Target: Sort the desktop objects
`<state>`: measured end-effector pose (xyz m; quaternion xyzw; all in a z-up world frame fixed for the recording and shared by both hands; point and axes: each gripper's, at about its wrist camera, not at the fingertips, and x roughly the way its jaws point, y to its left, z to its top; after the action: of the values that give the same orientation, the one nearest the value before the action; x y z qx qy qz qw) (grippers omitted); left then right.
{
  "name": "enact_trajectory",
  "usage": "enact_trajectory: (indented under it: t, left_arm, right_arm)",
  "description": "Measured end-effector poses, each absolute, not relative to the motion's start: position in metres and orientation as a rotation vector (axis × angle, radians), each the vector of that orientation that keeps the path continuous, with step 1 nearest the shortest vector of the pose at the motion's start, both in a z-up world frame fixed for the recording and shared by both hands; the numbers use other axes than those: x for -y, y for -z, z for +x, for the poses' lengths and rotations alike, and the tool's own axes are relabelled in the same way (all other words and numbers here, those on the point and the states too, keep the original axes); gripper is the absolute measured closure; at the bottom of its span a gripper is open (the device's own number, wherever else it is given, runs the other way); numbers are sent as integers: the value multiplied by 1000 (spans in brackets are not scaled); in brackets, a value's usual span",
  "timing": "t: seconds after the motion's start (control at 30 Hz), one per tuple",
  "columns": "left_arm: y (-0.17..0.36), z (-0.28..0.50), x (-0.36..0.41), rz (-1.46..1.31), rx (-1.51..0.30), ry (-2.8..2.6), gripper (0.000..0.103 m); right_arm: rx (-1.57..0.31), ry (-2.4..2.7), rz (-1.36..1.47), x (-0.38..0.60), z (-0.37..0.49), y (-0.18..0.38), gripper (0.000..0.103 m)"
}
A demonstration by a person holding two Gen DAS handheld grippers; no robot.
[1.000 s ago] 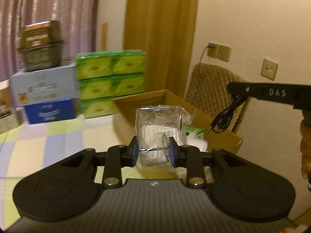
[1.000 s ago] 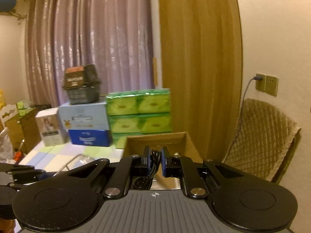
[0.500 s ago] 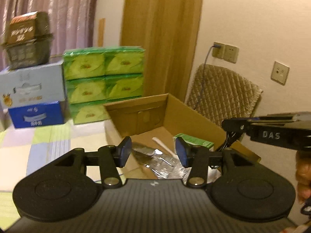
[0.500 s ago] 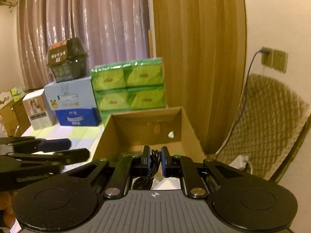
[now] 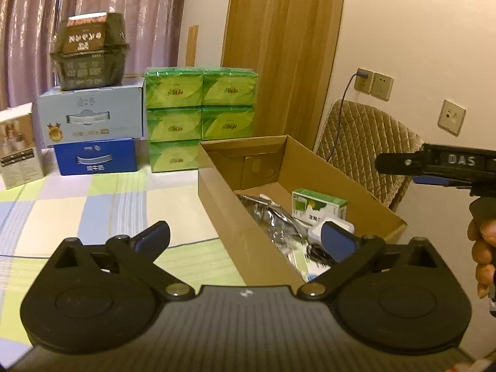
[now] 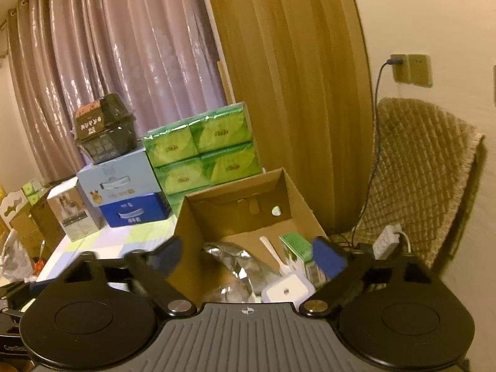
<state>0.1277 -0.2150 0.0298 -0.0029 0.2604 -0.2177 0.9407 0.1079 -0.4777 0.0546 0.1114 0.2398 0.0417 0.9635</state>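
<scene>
Checked tablecloth [image 5: 93, 204], cardboard box [image 5: 241, 226], both grippers empty

The near end of the cardboard box [image 5: 248, 226] is hidden behind the left gripper [image 5: 245, 238], so the things lying there cannot be made out; a dark tangle [image 5: 319, 252] shows only in part beside a crumpled plastic wrap [image 5: 272, 220]. The right gripper [image 5: 434, 170] is cut off by the right edge of the left view, and so is the hand [image 5: 483, 257] holding it. In the right view the gripper [image 6: 246, 254] covers the box's near contents, and its left finger [image 6: 167, 255] is blurred. The print on the small green box [image 6: 297, 248] is too small to read. Things at that view's left edge are cut off and unclear.
</scene>
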Motion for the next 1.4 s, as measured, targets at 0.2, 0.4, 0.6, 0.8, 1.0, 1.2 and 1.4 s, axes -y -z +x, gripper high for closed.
enact_trajectory:
  t: [0.2,0.4,0.6,0.8,1.0,1.2,1.4]
  left_arm:
    - [-43,86,205,-17,-541,414,1]
    - [-51,51,195,-24,-610,336,1]
    - [-59,21,196,-33,-653,320,1]
    - [-64,-2,202,-25,-673,323,1]
    - [-65,-11,200,-39,-690,324,1]
    - [-65,-13,202,-46,-695,323,1]
    - [-65,-16,204,-67,-693,332,1]
  right_arm:
    - [-525,-64,186,466,58,-64,2]
    - [-559,-38,128,456,14,-68,2]
    - [-574,-36,122,450,-20,-75,2]
    - [-570,-31,113,445,-49,-83,2]
    - [-581,-19,123,444,-68,-82,2]
    - [-602,-19,139,441,-75,-79,2]
    - [-614,-30,127,433,-76,-76,2]
